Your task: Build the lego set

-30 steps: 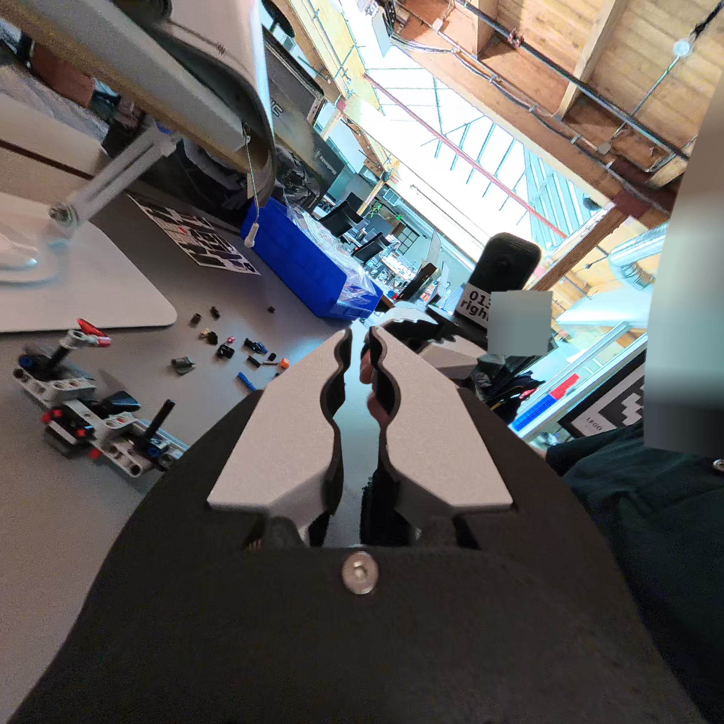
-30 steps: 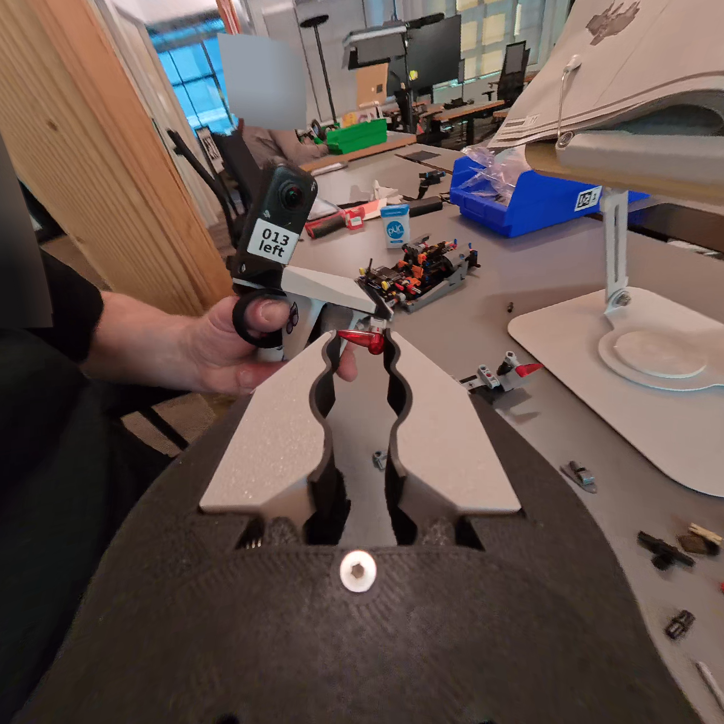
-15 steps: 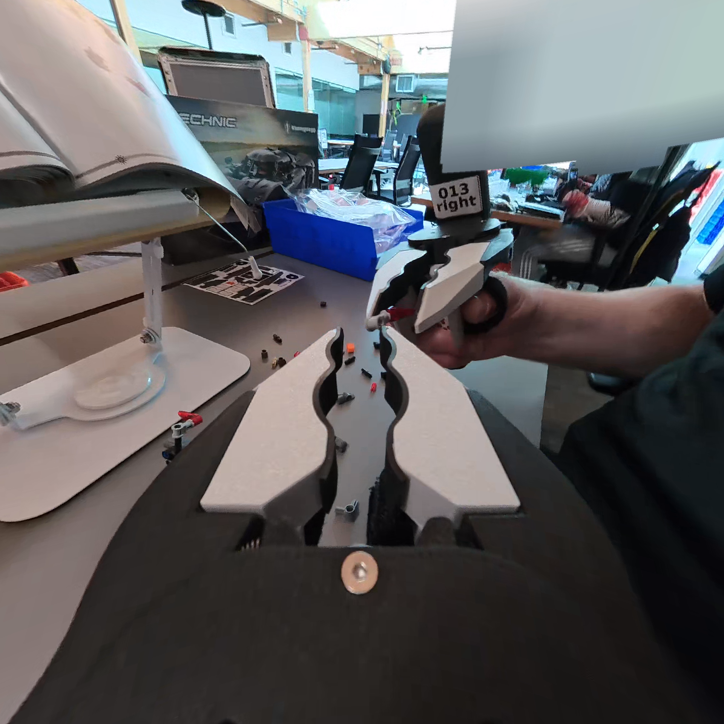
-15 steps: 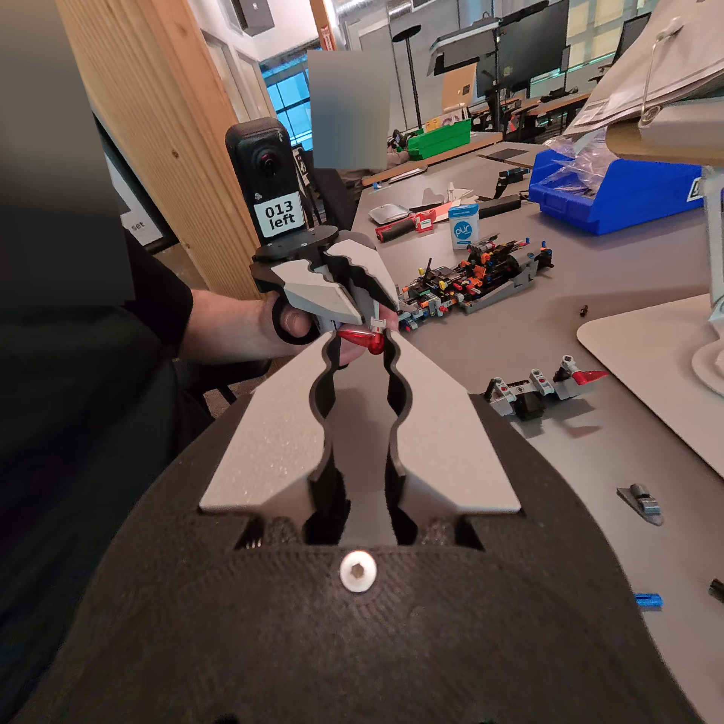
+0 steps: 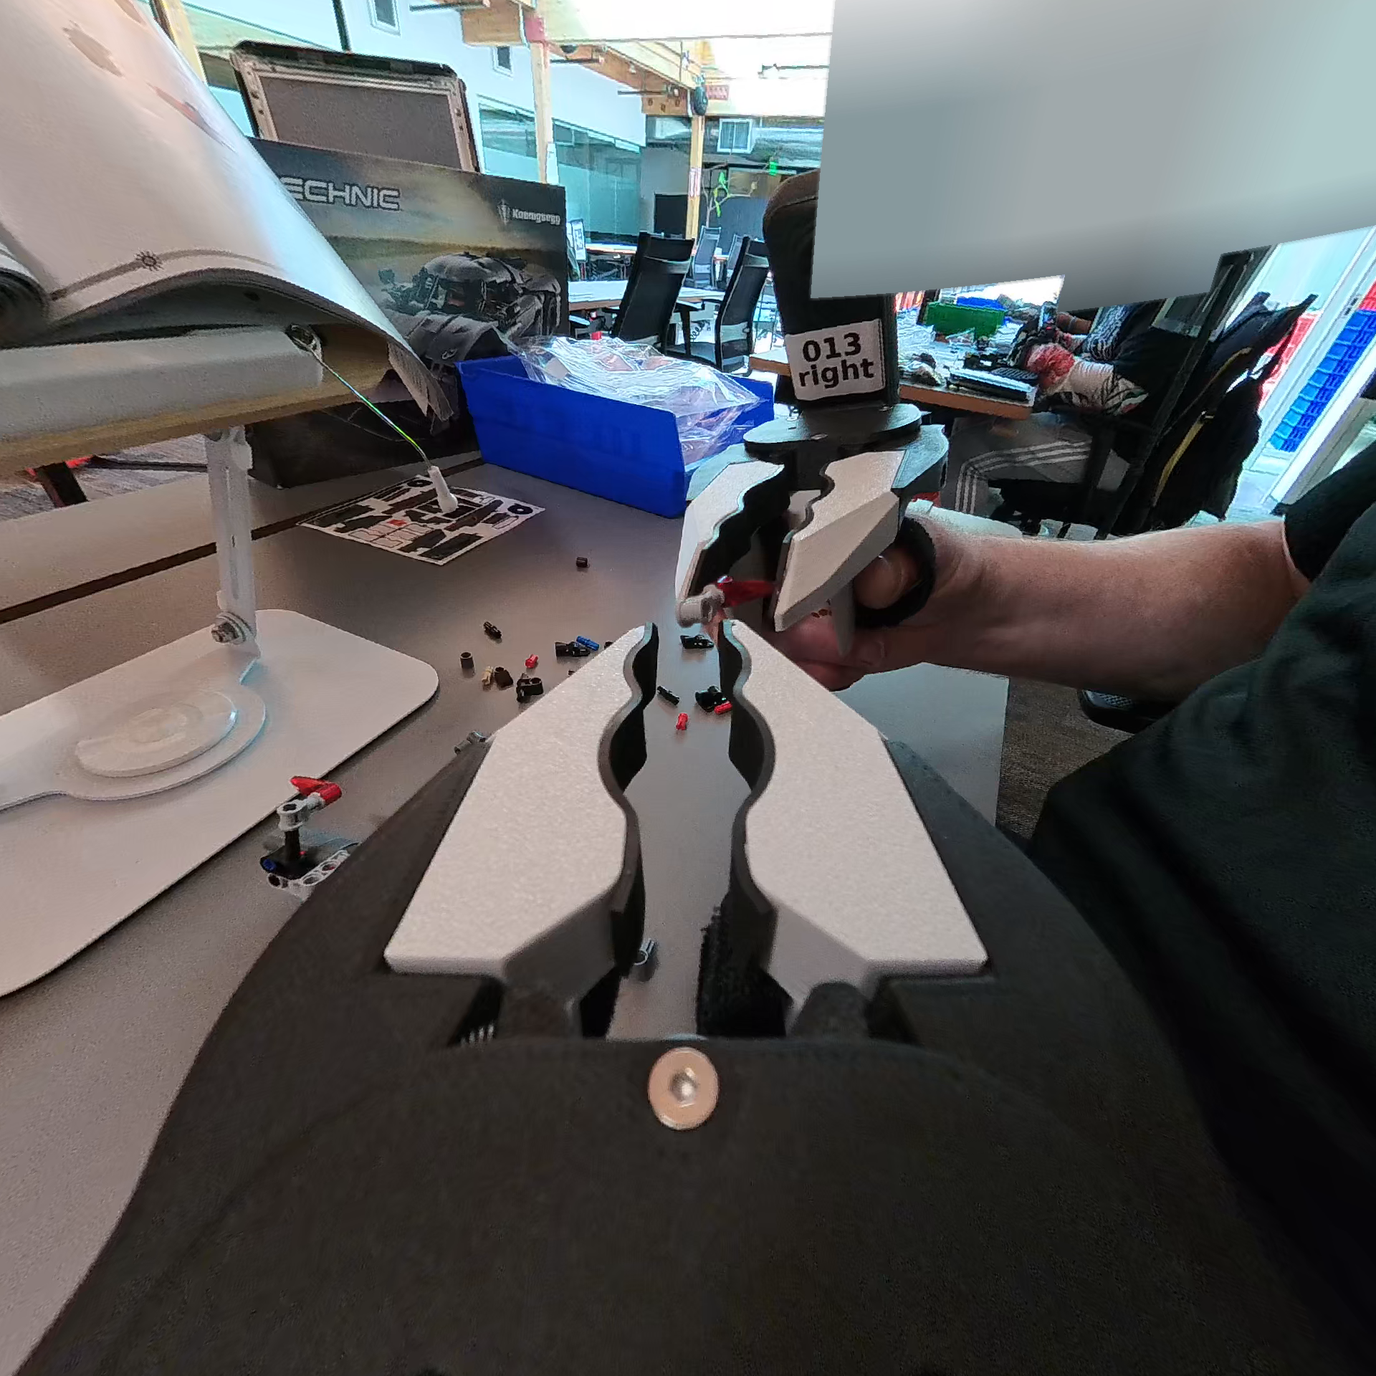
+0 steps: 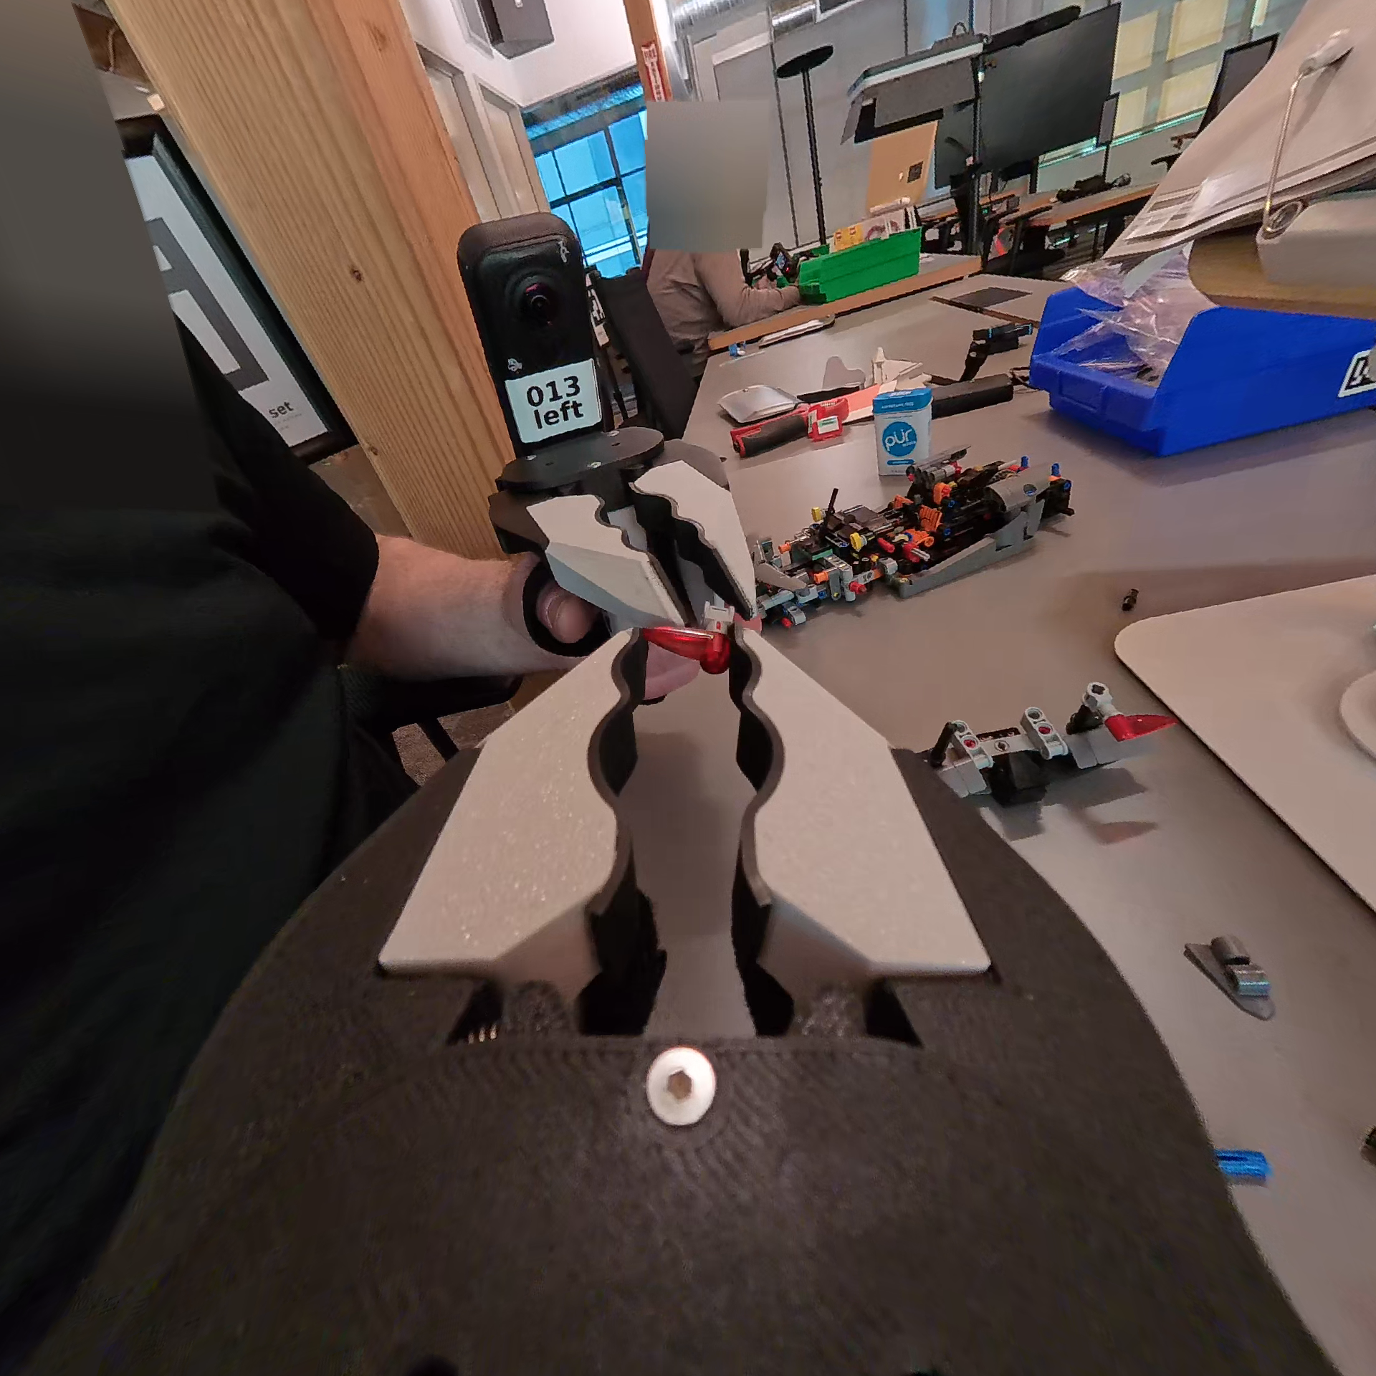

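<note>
Risk: your right gripper (image 6: 681, 644) pinches the red wedge piece (image 6: 681, 646) at its tips, left gripper (image 5: 685, 640) empty and parted; any twist could drop it.

Open office – wood column (image 6: 357, 246), grey desks (image 6: 931, 648), black chairs (image 5: 655, 298), bright windows (image 6: 588, 186).

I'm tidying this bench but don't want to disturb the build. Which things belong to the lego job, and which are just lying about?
Part of the build:
- red piece in the right gripper
- left gripper
- small grey assembly
- long chassis
- loose pieces
- instruction booklet on its stand
- sticker sheet
- blue bin of bags

Lying about:
- small white-and-blue container
- red-and-black tool
</note>
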Tool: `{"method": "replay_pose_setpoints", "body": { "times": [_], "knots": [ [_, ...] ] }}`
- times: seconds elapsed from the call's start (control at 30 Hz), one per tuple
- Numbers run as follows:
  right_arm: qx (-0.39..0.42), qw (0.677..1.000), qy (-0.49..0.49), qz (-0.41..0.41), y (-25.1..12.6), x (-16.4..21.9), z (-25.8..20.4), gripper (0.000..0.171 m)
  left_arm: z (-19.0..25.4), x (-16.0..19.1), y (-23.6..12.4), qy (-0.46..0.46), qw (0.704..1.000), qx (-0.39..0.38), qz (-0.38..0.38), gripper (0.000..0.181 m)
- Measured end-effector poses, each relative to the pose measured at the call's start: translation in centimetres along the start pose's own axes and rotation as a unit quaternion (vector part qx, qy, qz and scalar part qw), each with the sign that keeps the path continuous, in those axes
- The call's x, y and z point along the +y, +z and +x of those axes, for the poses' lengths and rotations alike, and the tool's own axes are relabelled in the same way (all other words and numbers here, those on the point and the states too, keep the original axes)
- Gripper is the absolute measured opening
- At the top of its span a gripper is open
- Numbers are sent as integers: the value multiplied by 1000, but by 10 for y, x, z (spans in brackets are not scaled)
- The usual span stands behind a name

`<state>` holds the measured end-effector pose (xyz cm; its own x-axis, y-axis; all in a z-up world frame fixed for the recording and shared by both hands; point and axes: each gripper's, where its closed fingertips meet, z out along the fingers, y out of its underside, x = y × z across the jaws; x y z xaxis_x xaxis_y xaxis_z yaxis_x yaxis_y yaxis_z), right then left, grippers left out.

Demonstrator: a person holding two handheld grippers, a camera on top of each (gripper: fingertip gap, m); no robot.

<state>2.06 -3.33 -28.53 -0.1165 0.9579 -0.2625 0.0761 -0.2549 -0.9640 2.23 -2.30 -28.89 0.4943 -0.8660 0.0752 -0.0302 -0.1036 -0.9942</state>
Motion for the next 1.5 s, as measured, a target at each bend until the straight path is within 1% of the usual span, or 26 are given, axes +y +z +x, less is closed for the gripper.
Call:
{"method": "replay_pose_setpoints", "body": {
  "times": [0.33,0.83,1.03,1.13,1.23,1.37,1.43,1.5],
  "knots": [
    [-7,1000,3,5,-1,0,-1,19,2,-3,0,19,1000,-8,4,13],
    [-35,999,10,10,0,-1,-10,19,12,-2,4,43,999,4,-3,13],
    [-40,999,-19,2,0,2,-14,19,18,-5,3,9,999,36,4,13],
    [-44,999,-30,3,-1,1,-16,20,18,-7,3,-10,999,46,7,8],
    [-47,998,-28,4,-1,1,-17,20,19,-7,2,-14,999,50,8,7],
    [-50,999,-5,9,0,0,-15,20,17,-8,2,30,999,27,10,7],
    [-49,998,16,18,-1,-3,-13,24,15,-12,1,73,997,1,13,6],
    [-60,996,52,33,-4,-8,-10,26,13,-15,-1,139,990,-26,7,6]
  ]
}}
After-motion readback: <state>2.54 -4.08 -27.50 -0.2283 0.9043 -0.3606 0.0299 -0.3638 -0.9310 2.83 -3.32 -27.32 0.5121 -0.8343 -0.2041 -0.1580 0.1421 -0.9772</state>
